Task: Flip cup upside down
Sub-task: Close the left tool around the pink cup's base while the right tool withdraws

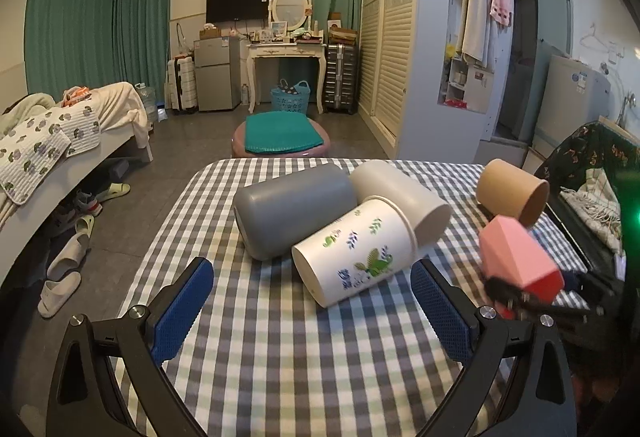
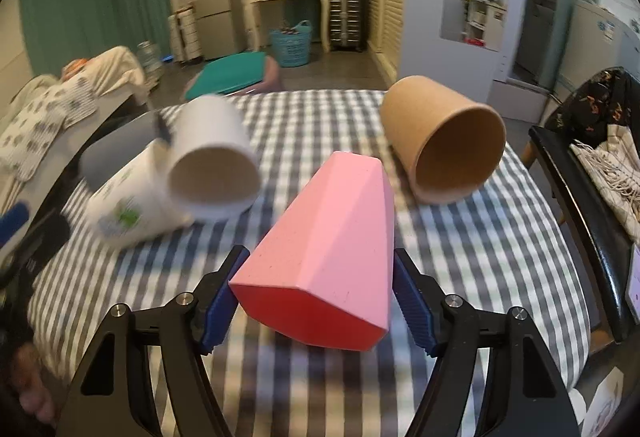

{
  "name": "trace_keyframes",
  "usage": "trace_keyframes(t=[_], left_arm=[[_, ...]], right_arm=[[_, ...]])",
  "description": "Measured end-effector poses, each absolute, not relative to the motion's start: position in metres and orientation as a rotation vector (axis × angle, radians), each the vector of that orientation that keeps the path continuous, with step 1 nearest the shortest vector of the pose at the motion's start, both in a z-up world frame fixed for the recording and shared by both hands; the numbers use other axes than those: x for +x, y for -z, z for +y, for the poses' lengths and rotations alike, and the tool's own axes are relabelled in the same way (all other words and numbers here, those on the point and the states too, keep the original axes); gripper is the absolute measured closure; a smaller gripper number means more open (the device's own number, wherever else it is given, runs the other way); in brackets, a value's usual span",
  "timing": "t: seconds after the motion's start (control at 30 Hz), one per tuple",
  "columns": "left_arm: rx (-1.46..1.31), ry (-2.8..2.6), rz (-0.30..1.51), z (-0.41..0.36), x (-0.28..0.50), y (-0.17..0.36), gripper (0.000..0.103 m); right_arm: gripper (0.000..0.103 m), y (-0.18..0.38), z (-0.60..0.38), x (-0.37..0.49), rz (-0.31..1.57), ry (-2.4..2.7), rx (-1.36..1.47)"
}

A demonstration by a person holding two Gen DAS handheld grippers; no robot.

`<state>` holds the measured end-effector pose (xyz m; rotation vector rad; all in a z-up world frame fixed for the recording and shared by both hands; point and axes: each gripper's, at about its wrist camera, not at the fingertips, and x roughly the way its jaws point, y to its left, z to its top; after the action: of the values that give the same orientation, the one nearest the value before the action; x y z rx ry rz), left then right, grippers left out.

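Observation:
Several cups lie on their sides on the checked tablecloth (image 1: 280, 357). My right gripper (image 2: 320, 289) is shut on a pink faceted cup (image 2: 332, 237), its base toward the camera; the cup also shows in the left wrist view (image 1: 516, 257). My left gripper (image 1: 312, 301) is open and empty, just before a white printed cup (image 1: 356, 253). A grey cup (image 1: 292, 209) and a pale cup (image 1: 400, 201) lie behind it. A brown paper cup (image 2: 444, 145) lies at the right, mouth toward me.
A black chair (image 2: 580, 197) with cloth on it stands at the table's right edge. A bed (image 1: 60, 141) is on the left, slippers on the floor. A pink stool with a teal cushion (image 1: 280, 135) stands beyond the far table edge.

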<state>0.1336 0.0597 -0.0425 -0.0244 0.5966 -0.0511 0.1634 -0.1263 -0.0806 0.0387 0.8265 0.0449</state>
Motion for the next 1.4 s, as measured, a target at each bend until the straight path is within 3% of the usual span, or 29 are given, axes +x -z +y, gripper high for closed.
trace_keyframes(t=[0.4, 0.43, 0.47, 0.53, 0.87, 1.13, 1.4], left_arm=[[-0.026, 0.047, 0.633, 0.041, 0.120, 0.042, 0.001], [-0.028, 0.048, 0.635, 0.040, 0.119, 0.041, 0.001], [-0.028, 0.048, 0.636, 0.038, 0.119, 0.040, 0.001], [-0.022, 0.044, 0.633, 0.035, 0.119, 0.036, 0.001], [0.012, 0.068, 0.612, 0.005, 0.125, 0.007, 0.001], [0.005, 0.128, 0.757, -0.051, 0.153, 0.007, 0.001], [0.077, 0.158, 0.942, -0.097, 0.187, 0.039, 0.001]], right_arm=[[0.033, 0.087, -0.123, 0.121, 0.856, -0.148, -0.014], [0.028, 0.086, -0.122, 0.122, 0.857, -0.155, -0.019], [0.015, 0.086, -0.122, 0.122, 0.858, -0.167, -0.023], [0.009, 0.083, -0.124, 0.116, 0.839, -0.187, -0.021], [0.008, 0.031, -0.153, 0.088, 0.689, -0.211, -0.112], [0.008, 0.015, -0.229, 0.090, 0.630, -0.140, -0.073], [0.008, 0.022, -0.289, 0.103, 0.626, -0.050, 0.027]])
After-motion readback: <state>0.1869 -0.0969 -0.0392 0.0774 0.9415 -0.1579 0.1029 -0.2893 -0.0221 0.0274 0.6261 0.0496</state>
